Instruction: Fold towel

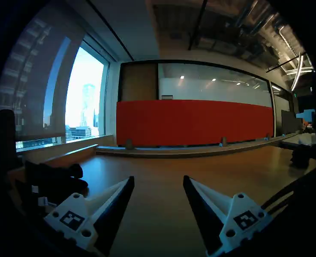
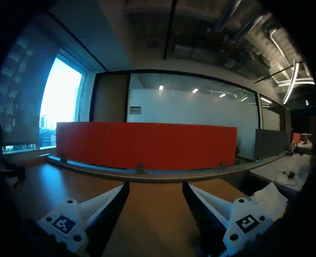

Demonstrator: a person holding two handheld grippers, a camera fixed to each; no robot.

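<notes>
While left claw [image 1: 158, 179] and right claw [image 2: 155, 185] gape, a crumpled white towel [image 2: 271, 195] lies nearby.

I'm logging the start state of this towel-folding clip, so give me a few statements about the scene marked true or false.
1. The left gripper is open, with nothing between its fingers. True.
2. The right gripper is shut tight. False: its fingers stand apart and bare tabletop shows between them.
3. A red partition stands along the far side of the wooden table. True.
4. In the left gripper view, the bright window is on the right side of the picture. False: it is on the left side, beside the partition.
</notes>
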